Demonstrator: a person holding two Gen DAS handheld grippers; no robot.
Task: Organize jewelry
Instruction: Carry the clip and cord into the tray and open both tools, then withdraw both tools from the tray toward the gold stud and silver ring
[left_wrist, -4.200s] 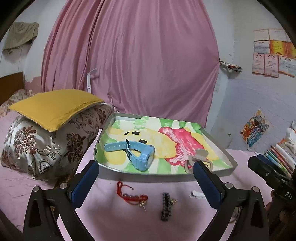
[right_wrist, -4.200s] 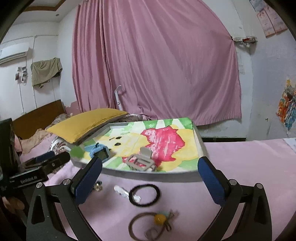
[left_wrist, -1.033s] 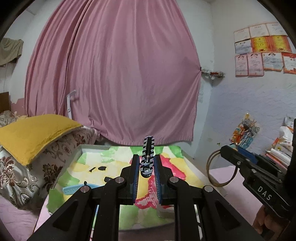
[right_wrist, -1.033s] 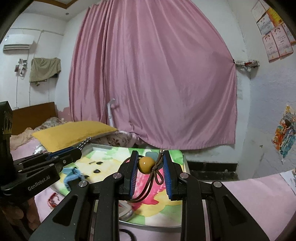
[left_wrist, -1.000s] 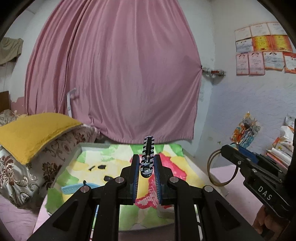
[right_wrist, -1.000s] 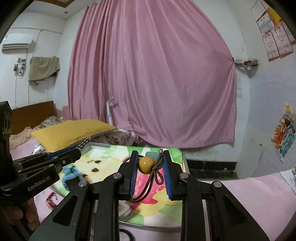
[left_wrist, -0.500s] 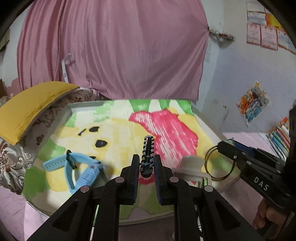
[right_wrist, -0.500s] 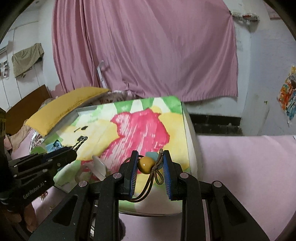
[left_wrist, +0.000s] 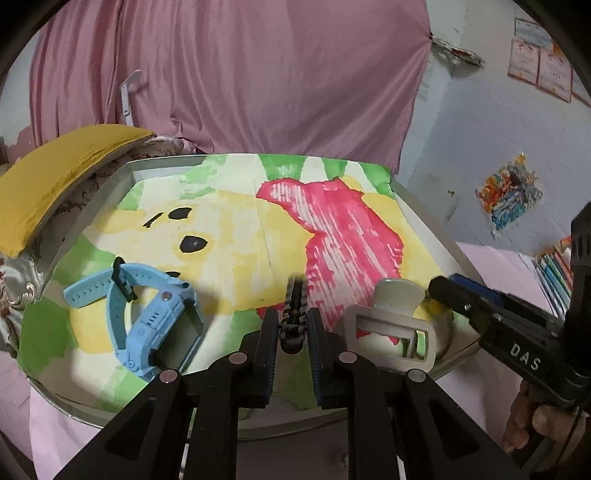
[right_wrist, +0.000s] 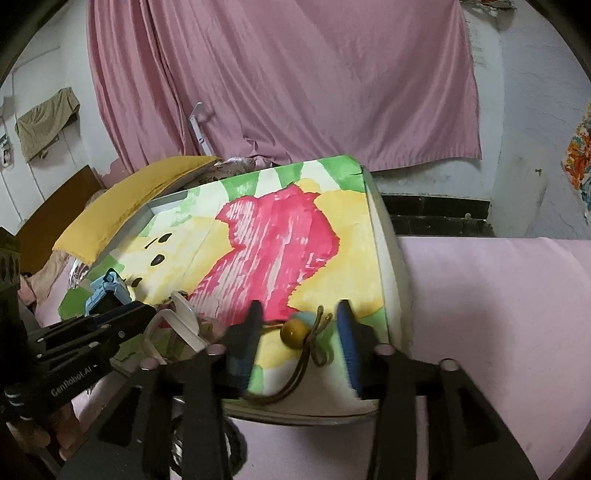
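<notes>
A dark braided bracelet (left_wrist: 295, 295) stands upright in my left gripper (left_wrist: 291, 321), which is shut on it just above the near part of the paper-lined metal tray (left_wrist: 424, 206). In the tray lie a blue watch (left_wrist: 147, 314) and a grey hair claw (left_wrist: 391, 321). My right gripper (right_wrist: 299, 314) hangs over the tray's (right_wrist: 388, 258) near right corner with its jaws opening. A brown cord loop with a yellow-brown bead (right_wrist: 291, 331) lies loose between its fingers, and neither pad presses on it. The left gripper (right_wrist: 144, 310) shows at the left of the right wrist view.
A yellow pillow (left_wrist: 55, 173) on a patterned cushion lies left of the tray. Pink curtain (left_wrist: 240, 74) hangs behind. Pink bedsheet (right_wrist: 498, 314) spreads to the right. Stacked books (left_wrist: 554, 266) sit far right. A person's hand (left_wrist: 535, 424) holds the right gripper.
Both grippers have tipped downward and sunk close over the tray. The right jaws have spread and the beaded cord has come free between them. The left still grips the bracelet.
</notes>
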